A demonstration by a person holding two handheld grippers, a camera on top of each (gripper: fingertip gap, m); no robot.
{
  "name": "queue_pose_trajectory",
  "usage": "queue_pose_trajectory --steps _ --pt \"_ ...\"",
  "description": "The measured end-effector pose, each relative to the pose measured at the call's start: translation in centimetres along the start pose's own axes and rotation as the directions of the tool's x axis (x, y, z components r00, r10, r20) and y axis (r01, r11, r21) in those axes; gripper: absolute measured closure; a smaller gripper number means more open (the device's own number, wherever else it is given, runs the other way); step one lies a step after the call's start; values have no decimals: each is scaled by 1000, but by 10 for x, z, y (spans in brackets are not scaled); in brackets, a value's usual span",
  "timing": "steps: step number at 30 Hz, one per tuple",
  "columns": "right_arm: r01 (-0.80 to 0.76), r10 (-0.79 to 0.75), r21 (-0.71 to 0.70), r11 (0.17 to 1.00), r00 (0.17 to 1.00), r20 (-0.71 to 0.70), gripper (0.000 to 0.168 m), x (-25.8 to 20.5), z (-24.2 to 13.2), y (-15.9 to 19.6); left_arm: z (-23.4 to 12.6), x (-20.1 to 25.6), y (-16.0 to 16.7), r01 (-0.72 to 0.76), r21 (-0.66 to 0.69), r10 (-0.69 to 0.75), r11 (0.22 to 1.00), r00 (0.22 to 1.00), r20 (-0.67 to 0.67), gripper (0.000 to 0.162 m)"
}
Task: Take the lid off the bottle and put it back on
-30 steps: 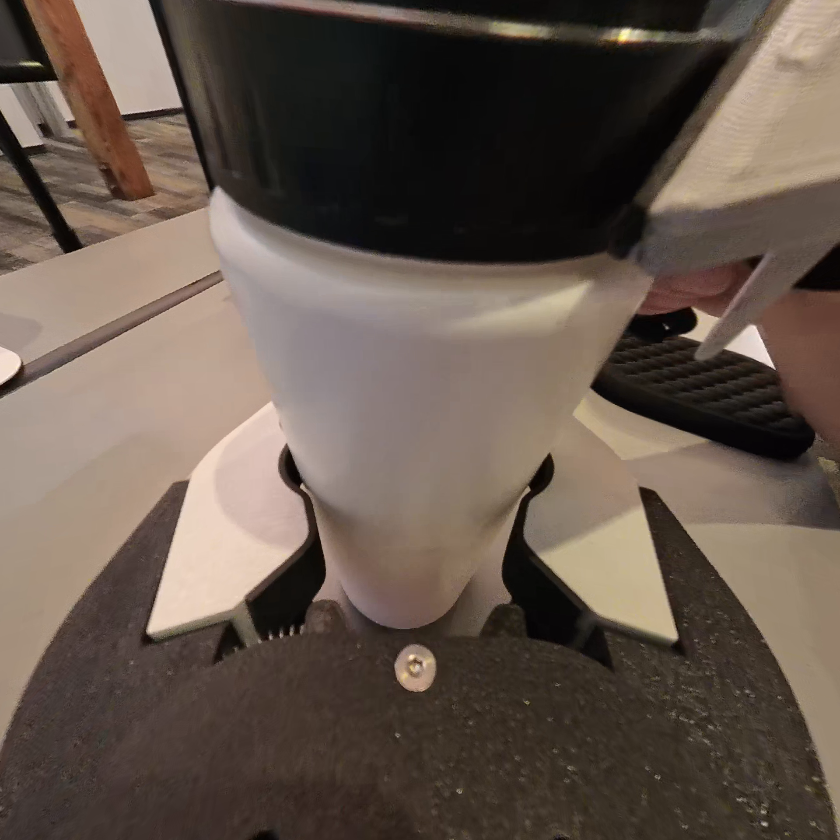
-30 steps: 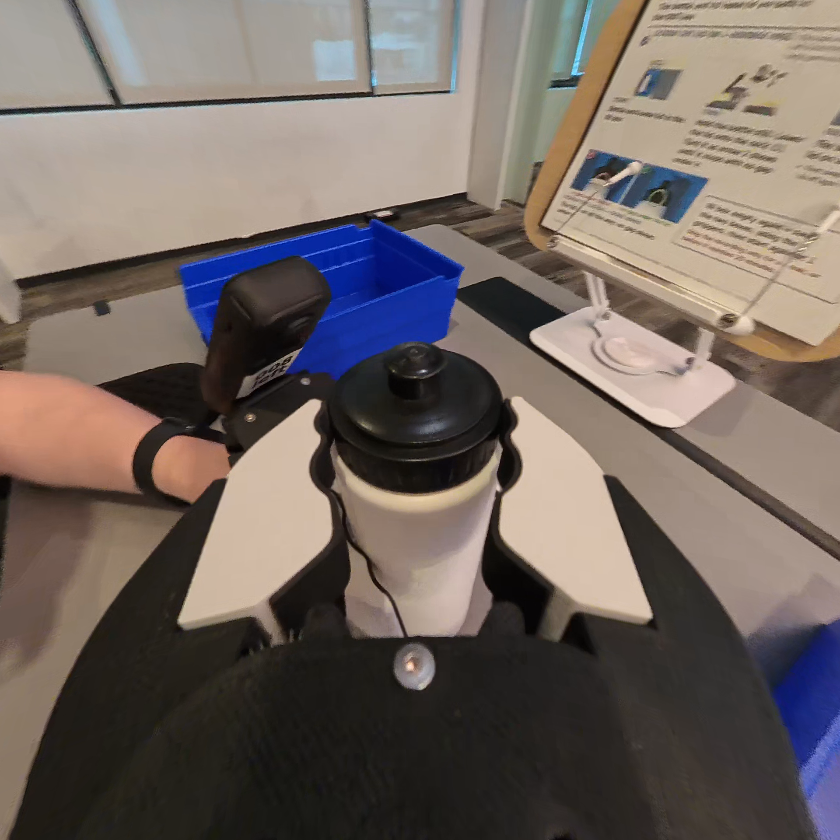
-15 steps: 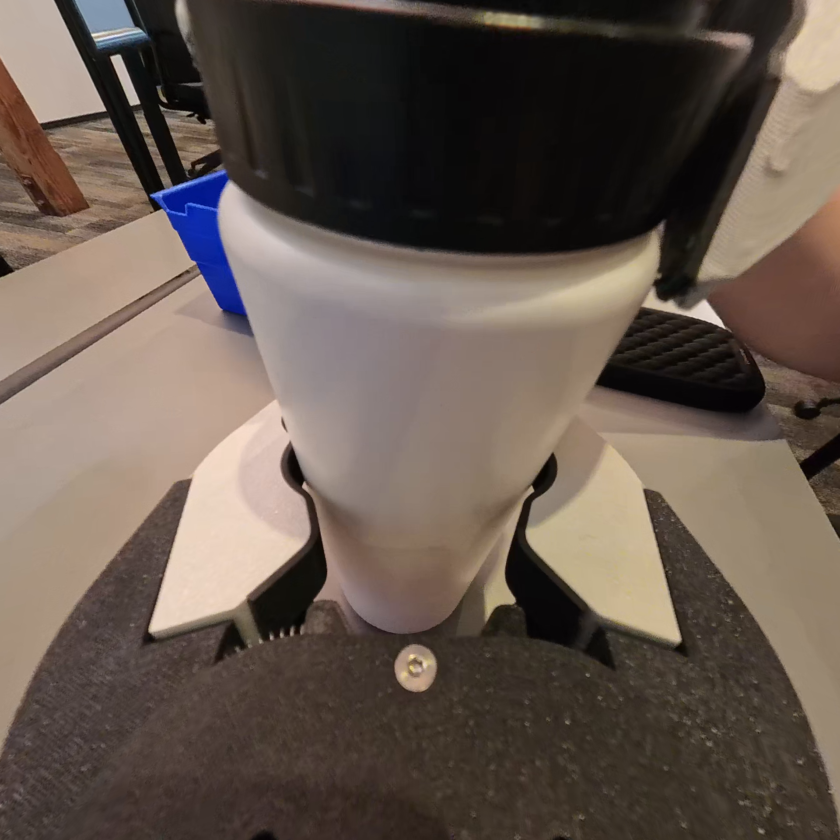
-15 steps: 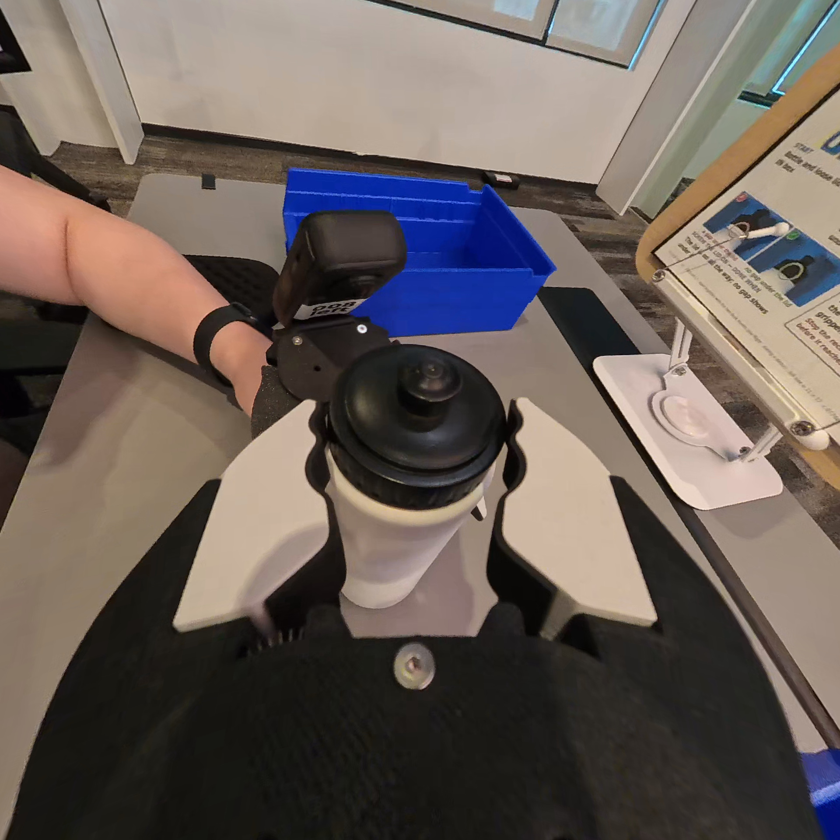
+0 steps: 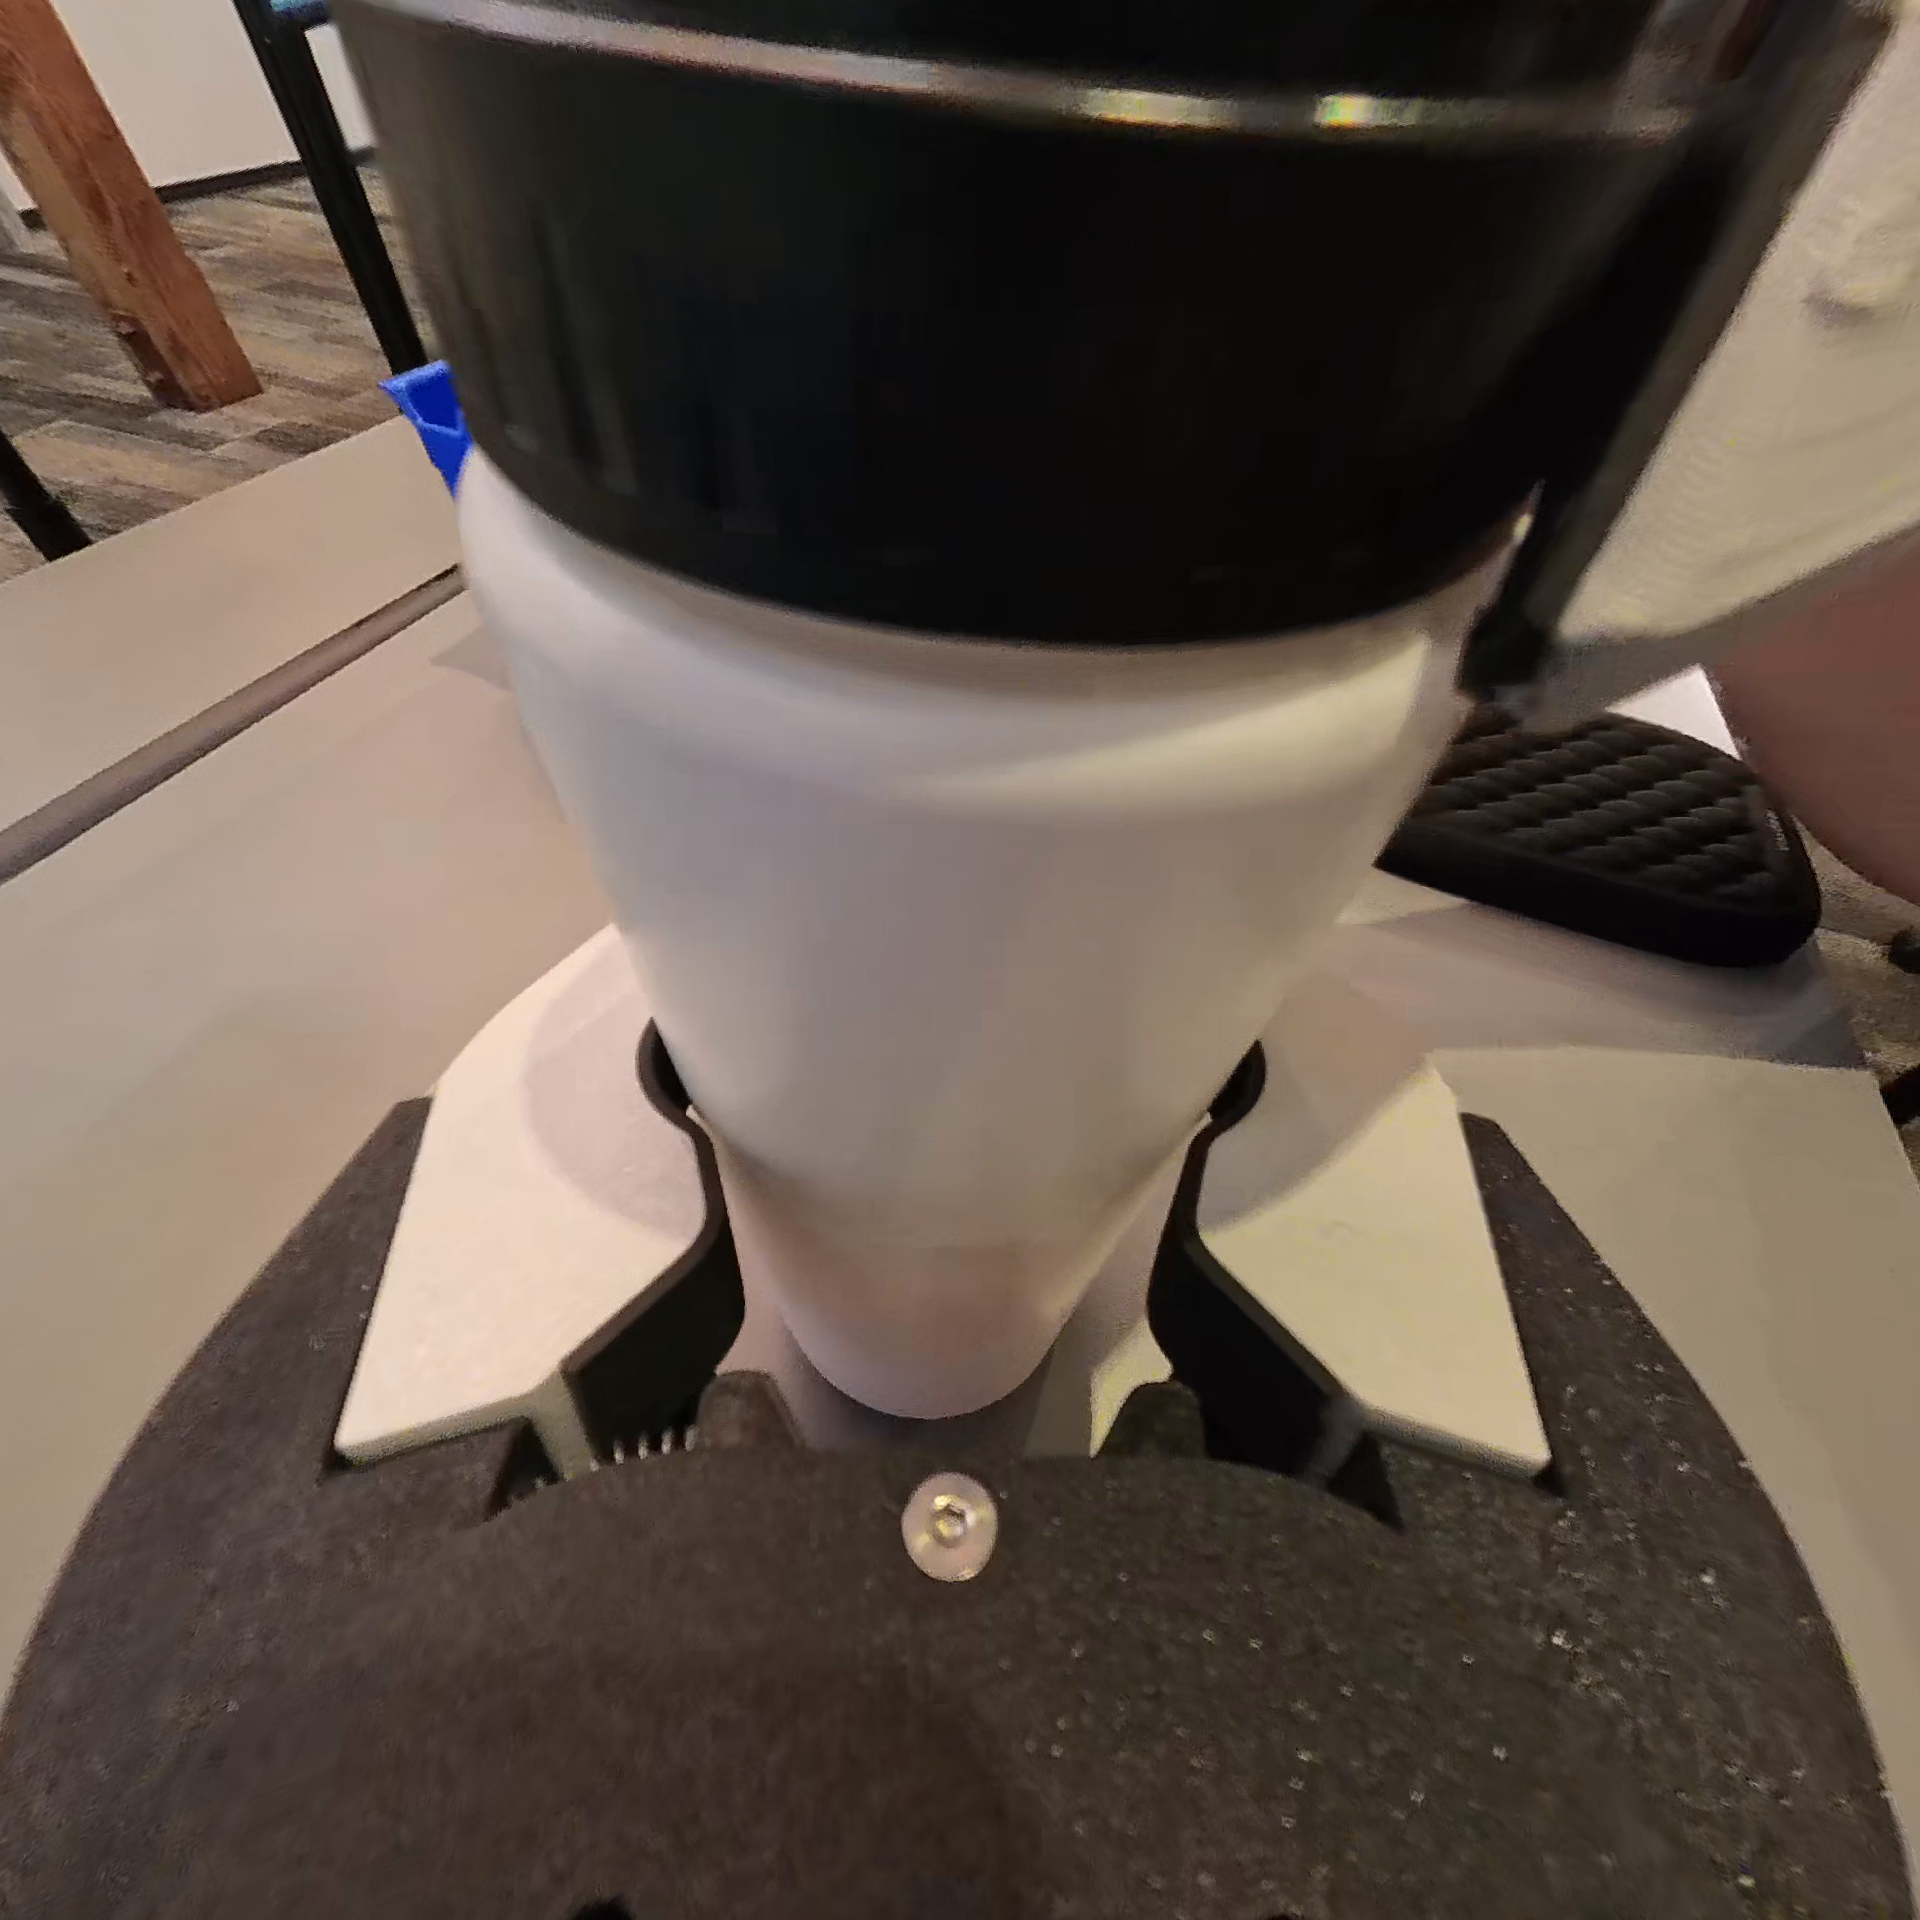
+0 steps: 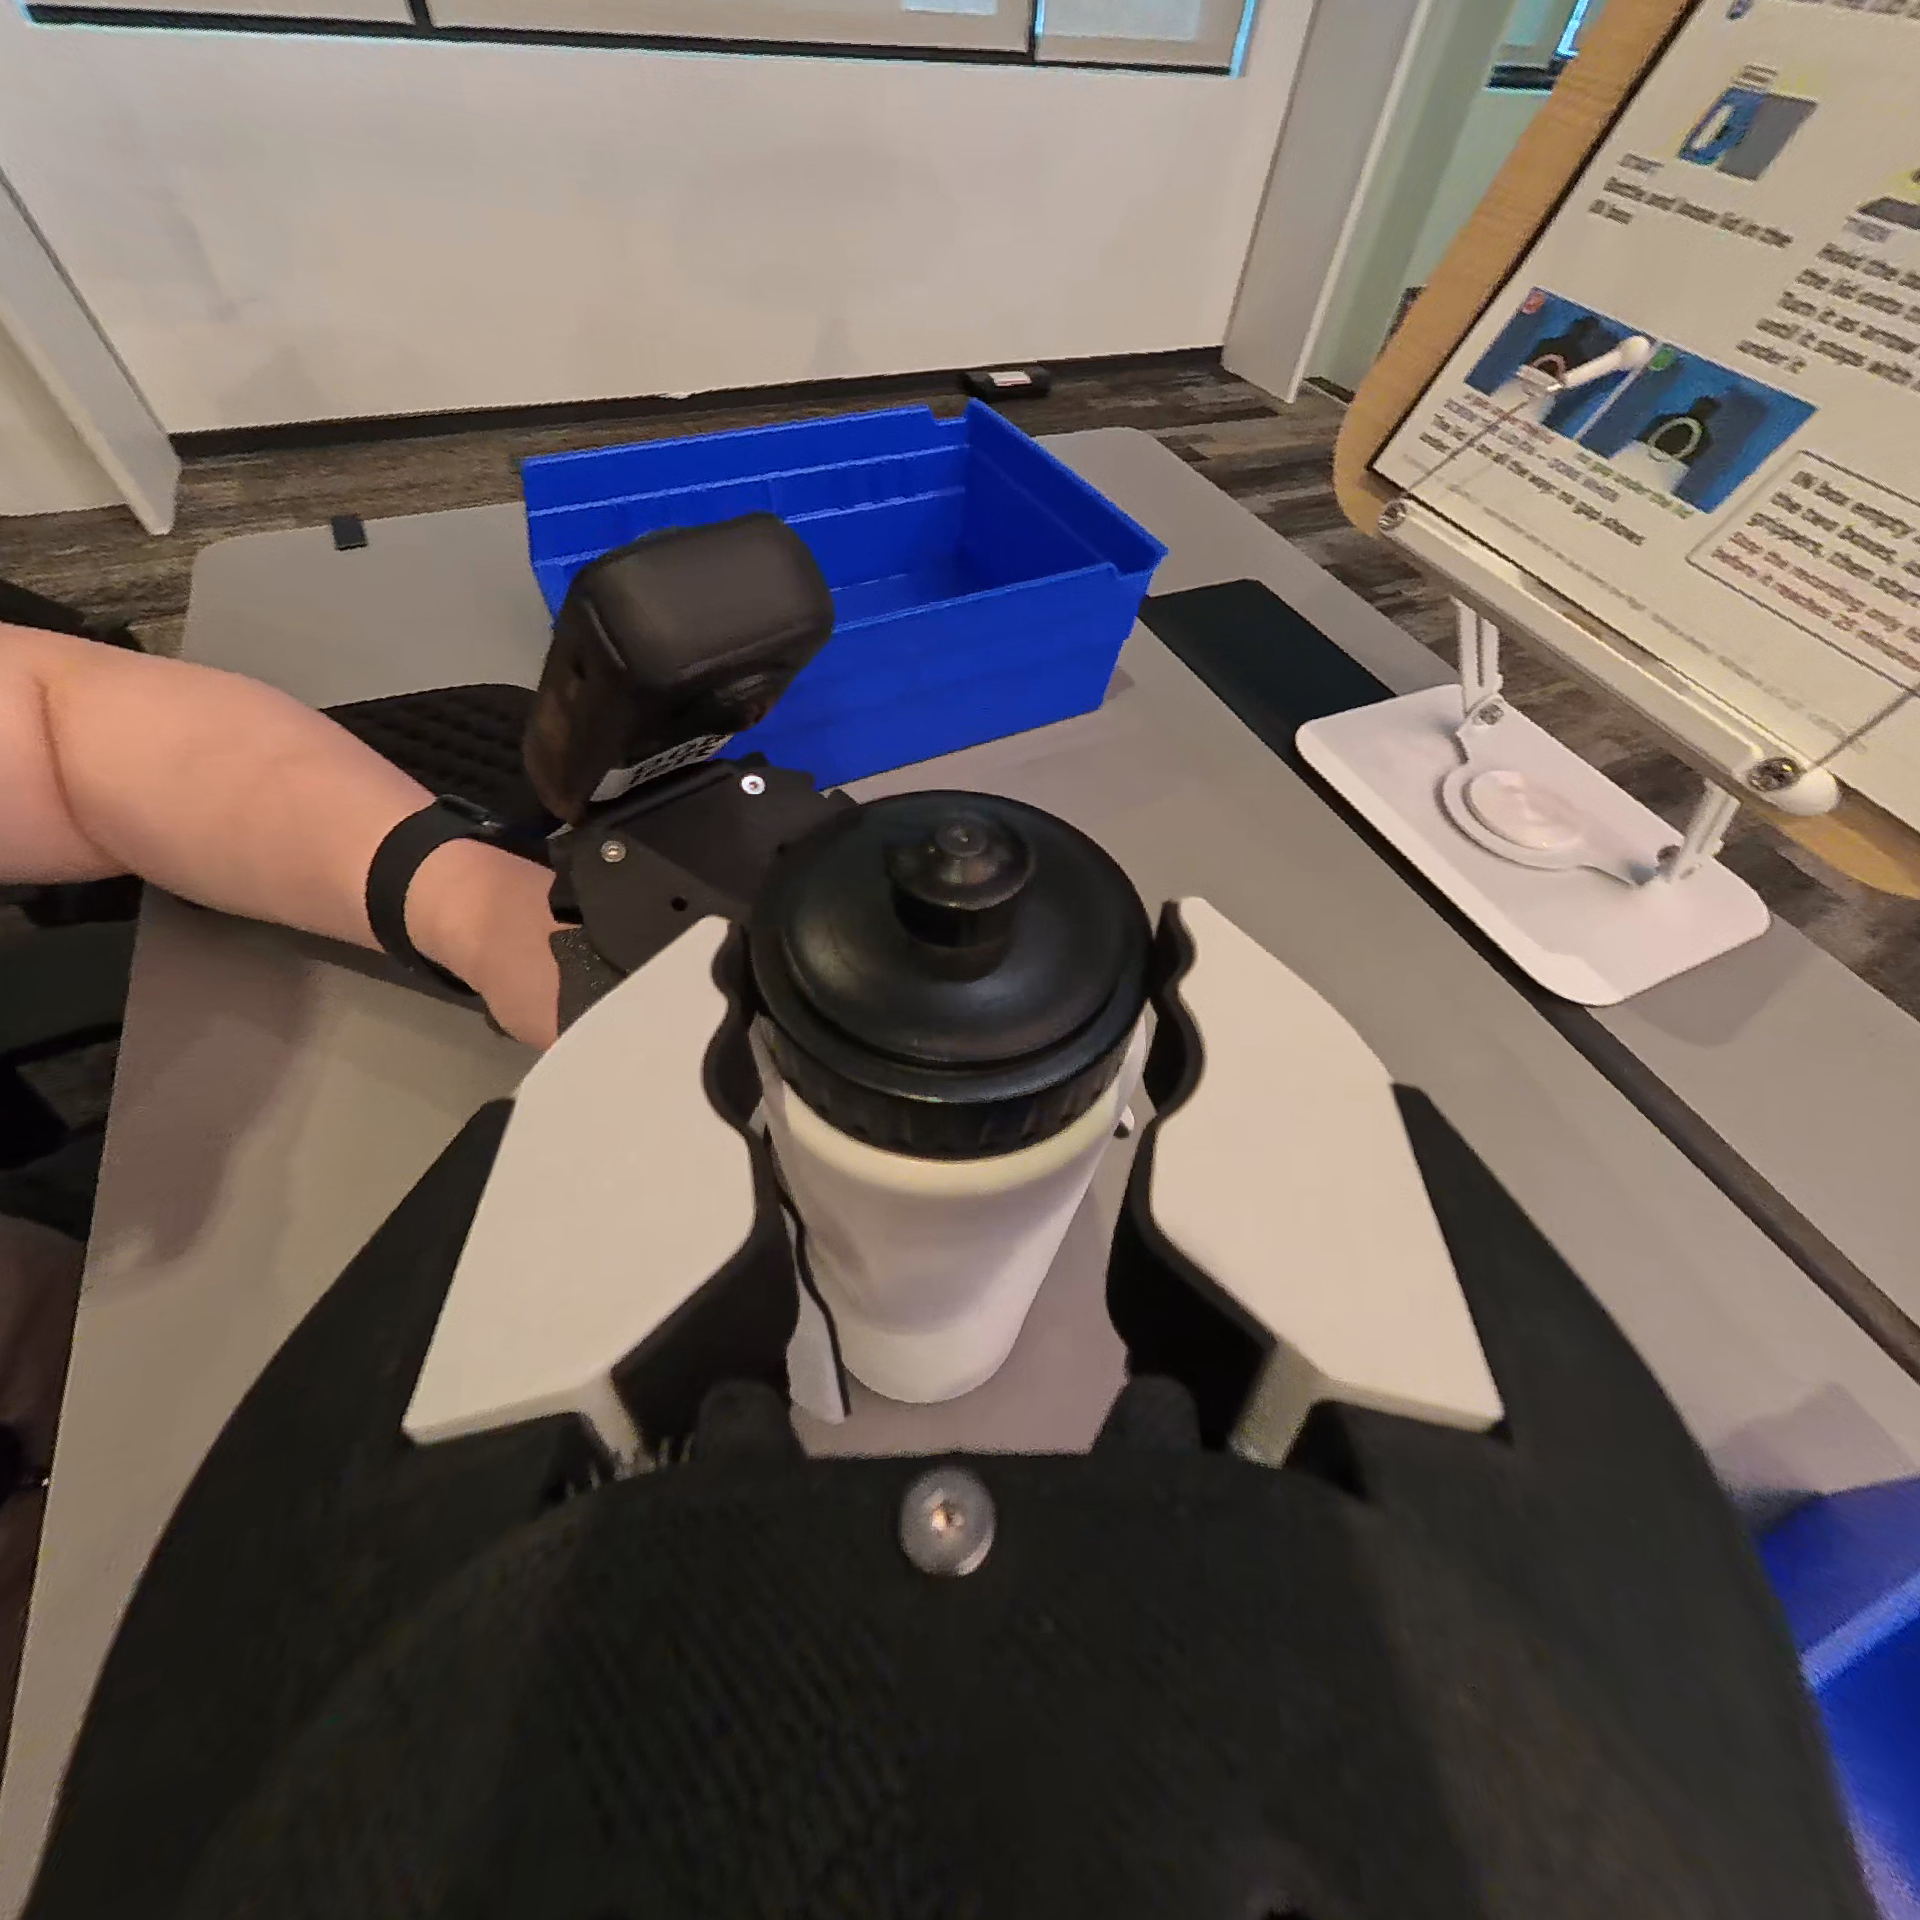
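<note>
Clamping the lower body of the white bottle [image 5: 966,935], your left gripper [image 5: 951,1174] has both fingers pressed against its sides, and the bottle stands upright on the grey table [image 5: 260,935]. Your right gripper [image 6: 951,997] sits at the top of the same bottle [image 6: 935,1247], its two fingers closed against the ribbed rim of the black lid [image 6: 951,977]; the lid is seated on the bottle neck, with its pull spout pointing up. In the right wrist view your left gripper [image 6: 675,862] appears at the far left side of the bottle, with its black camera housing [image 6: 675,644] above it and a forearm with a black wristband [image 6: 400,883] reaching in from the left. A blue bin [image 6: 935,623] rests on the table beyond the bottle, well apart from it. At the far right a white stand [image 6: 1538,831] carries an instruction board [image 6: 1714,364], tilted back. In the left wrist view a black textured pad [image 5: 1621,842] lies on the table to the right of the bottle, and a corner of the blue bin [image 5: 431,410] shows at the left of the lid [image 5: 935,343].
</note>
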State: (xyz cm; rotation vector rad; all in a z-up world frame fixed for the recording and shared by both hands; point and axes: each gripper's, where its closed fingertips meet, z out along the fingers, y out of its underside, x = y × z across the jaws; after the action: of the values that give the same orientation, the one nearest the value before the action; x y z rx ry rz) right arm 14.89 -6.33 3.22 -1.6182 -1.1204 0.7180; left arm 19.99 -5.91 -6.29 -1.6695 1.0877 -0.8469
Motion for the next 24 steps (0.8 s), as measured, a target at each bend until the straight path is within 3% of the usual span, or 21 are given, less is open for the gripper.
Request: queue_pose_trajectory --steps 8,16,24 --pt "16 -15 22 1000 998 -58 92 0 -1 -1 2 0 1 -6 -21 6 1000 1000 24 62" --pt "189 -189 -7 982 982 -3 88 -4 -4 10 0 4 -1 -9 28 11 1000 999 -45 60" --pt "10 -13 27 1000 993 117 95 -3 -6 0 1 5 -2 -24 31 25 999 998 -55 60"
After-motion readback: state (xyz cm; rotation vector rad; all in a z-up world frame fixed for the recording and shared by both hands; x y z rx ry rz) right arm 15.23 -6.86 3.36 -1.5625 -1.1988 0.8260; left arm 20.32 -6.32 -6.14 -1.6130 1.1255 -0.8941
